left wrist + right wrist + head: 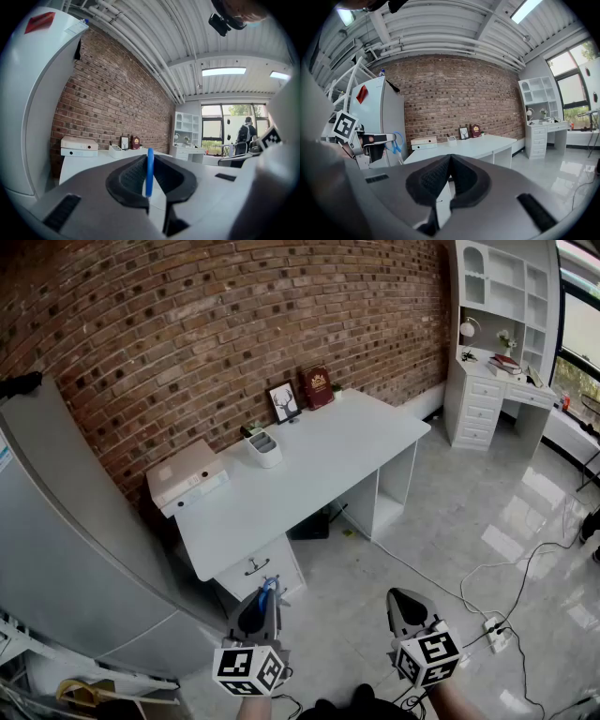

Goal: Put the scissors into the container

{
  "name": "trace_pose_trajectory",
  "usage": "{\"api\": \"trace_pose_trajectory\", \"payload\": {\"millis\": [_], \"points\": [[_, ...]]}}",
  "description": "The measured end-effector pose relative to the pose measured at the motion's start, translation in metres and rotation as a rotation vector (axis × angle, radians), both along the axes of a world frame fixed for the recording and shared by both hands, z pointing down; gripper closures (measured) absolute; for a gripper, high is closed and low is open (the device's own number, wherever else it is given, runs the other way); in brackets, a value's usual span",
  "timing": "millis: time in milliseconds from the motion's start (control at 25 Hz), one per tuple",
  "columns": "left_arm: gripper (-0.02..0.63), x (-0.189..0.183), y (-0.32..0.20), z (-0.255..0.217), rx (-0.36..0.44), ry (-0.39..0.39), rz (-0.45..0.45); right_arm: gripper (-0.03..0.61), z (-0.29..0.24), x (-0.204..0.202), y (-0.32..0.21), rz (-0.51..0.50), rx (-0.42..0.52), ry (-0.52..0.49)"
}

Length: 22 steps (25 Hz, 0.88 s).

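Note:
A pair of blue-handled scissors (268,586) sticks out of my left gripper (266,592), which is shut on it low in the head view. In the left gripper view the blue handle (149,171) stands edge-on between the dark pads. A white container (263,449) stands on the white desk (328,460) near the brick wall, well ahead of both grippers; it also shows small in the left gripper view (115,151). My right gripper (395,595) is shut with nothing in it. From the right gripper view the scissors (397,142) hang at the left.
A white file box (186,476) lies at the desk's left end; a picture frame (283,401) and a red book (317,387) lean on the wall. A drawer unit (258,568) sits below. A grey cabinet (66,549) stands left, a power strip (495,632) with cables right.

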<state>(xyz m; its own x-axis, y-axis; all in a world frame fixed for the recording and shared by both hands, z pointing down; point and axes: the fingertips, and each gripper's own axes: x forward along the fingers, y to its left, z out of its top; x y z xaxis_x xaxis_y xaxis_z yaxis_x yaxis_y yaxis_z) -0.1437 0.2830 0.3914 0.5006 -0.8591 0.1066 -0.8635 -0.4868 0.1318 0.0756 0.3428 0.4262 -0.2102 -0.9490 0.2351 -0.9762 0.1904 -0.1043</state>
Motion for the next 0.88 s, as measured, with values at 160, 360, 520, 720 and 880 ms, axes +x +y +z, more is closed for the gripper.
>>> {"api": "trace_pose_trajectory", "payload": {"millis": [160,360,520,720,880], "points": [[0.572,0.009,-0.001,0.001,-0.009,0.003,0.011,0.578,0.000,0.005,-0.003,-0.002,0.007,-0.003],[0.572,0.020,0.002,0.008,-0.033,-0.002,0.008,0.578,0.000,0.020,0.000,0.032,0.025,0.022],[0.572,0.026,0.001,0.008,-0.037,-0.010,-0.007,0.578,0.001,0.029,-0.002,0.041,0.034,0.021],[0.572,0.040,0.001,0.006,-0.025,-0.012,-0.021,0.578,0.000,0.045,-0.003,0.029,0.039,-0.023],[0.572,0.047,0.002,0.006,-0.024,-0.019,-0.035,0.532,0.003,0.052,-0.004,0.017,0.024,-0.054]]}}
